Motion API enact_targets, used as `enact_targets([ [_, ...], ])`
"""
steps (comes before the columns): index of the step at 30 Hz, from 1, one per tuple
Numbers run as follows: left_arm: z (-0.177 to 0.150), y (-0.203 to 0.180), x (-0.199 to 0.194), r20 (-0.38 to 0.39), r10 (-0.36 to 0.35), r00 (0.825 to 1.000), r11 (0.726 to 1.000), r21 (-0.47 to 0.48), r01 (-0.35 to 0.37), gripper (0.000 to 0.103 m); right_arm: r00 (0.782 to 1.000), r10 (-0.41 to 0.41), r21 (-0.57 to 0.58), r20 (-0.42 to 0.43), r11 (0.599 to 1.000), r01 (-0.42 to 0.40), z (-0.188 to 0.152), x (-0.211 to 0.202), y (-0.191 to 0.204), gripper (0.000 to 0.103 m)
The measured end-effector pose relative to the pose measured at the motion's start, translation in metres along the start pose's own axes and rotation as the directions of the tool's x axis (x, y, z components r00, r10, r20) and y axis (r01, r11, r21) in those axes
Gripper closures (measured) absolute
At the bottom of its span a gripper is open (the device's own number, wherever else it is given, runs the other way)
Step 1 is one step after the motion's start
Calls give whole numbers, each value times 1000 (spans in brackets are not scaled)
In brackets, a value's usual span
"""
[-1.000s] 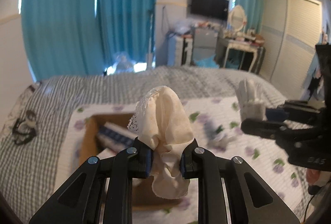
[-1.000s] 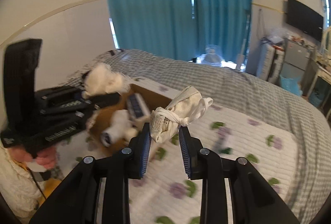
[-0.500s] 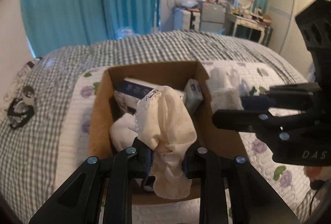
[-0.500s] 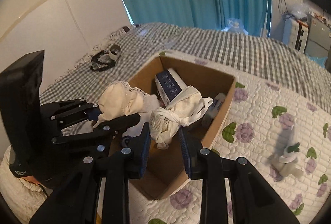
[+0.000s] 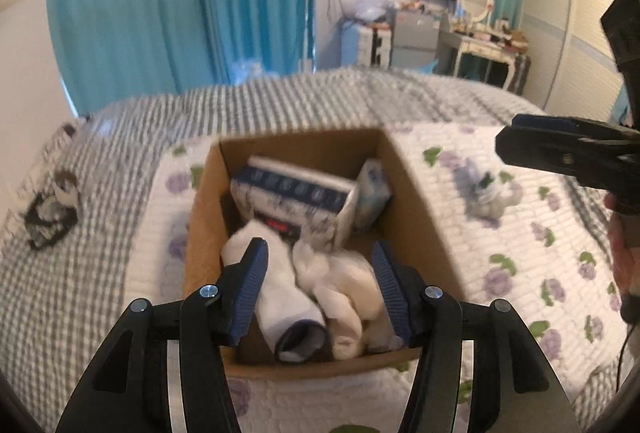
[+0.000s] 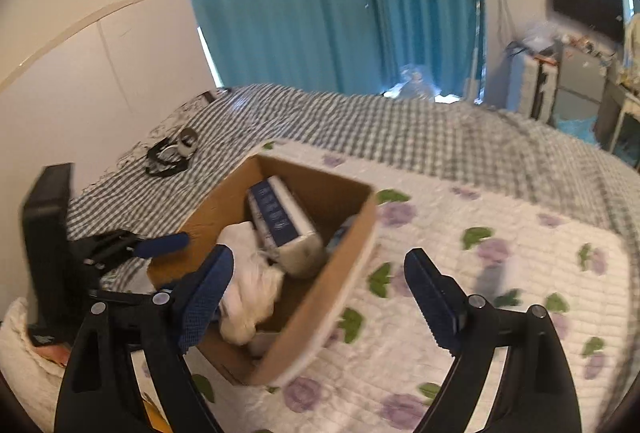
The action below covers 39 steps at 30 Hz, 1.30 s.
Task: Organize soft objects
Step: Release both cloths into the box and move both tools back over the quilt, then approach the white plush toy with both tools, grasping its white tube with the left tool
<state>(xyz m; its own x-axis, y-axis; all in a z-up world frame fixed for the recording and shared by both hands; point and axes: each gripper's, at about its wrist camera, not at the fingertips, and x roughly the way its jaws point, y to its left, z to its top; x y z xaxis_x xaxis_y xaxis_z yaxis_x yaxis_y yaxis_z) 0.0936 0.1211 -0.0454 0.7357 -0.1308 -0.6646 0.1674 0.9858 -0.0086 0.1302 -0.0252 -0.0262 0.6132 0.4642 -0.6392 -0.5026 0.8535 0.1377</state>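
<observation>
A brown cardboard box (image 5: 416, 201) stands on the flowered quilt; it also shows in the right wrist view (image 6: 344, 265). Inside lie white socks and cloth bundles (image 5: 320, 285), (image 6: 248, 293) beside blue-and-white packs (image 5: 292, 189), (image 6: 276, 221). My left gripper (image 5: 320, 289) is open and empty just above the box's near end. My right gripper (image 6: 320, 297) is open and empty above the box's right rim; it shows in the left wrist view (image 5: 560, 153). A small soft item (image 5: 488, 193) lies on the quilt right of the box, blurred.
The bed has a flowered quilt (image 6: 500, 273) over a grey checked cover (image 5: 100, 193). A black-and-white strap item (image 5: 52, 209) lies at the bed's left. Teal curtains, a dresser and a wardrobe stand beyond the bed.
Both grippers have opened and let go of their cloth bundles, which now lie in the box. The right gripper has moved away to the right of the box.
</observation>
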Motion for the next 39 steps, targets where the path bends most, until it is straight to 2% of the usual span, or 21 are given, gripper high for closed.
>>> enact_targets([
  [3, 15, -18, -35, 76, -12, 997, 1000, 12, 11, 48, 998, -60, -10, 20, 998, 60, 4, -30, -9, 16],
  [6, 27, -35, -62, 146, -29, 989, 999, 26, 25, 46, 983, -163, -21, 81, 986, 166, 10, -76, -22, 16],
  [8, 37, -51, -80, 194, -29, 981, 999, 34, 23, 26, 976, -188, -11, 110, 982, 190, 13, -104, -32, 16],
  [9, 39, -55, -84, 208, -34, 978, 999, 37, 27, 26, 973, -196, -2, 122, 980, 197, 13, -118, -38, 16],
  [11, 46, -73, -90, 219, -48, 975, 998, 48, 38, 25, 962, -234, 13, 139, 972, 234, 12, -140, -51, 15],
  [15, 52, -101, -80, 183, -103, 978, 994, 36, 98, 25, 950, -276, 52, 147, 961, 271, -1, -165, -78, 14],
  [22, 46, -152, -24, 60, -129, 990, 991, -23, 130, 25, 960, -272, 114, 72, 958, 263, -35, -145, -135, 14],
  [24, 42, -167, -5, 33, -139, 990, 990, -13, 139, 25, 965, -260, 116, 43, 960, 253, -44, -136, -152, 14],
  [27, 34, -190, 28, -3, -128, 992, 992, 13, 128, 25, 958, -286, 88, 7, 955, 284, -55, -116, -173, 14],
  [33, 18, -212, 102, -135, -109, 985, 994, -26, 106, 25, 959, -278, 98, -48, 955, 282, -76, -75, -217, 14],
  [39, 9, -226, 158, -186, -99, 977, 995, -35, 94, 25, 956, -280, 152, -84, 945, 290, -95, -44, -262, 14],
])
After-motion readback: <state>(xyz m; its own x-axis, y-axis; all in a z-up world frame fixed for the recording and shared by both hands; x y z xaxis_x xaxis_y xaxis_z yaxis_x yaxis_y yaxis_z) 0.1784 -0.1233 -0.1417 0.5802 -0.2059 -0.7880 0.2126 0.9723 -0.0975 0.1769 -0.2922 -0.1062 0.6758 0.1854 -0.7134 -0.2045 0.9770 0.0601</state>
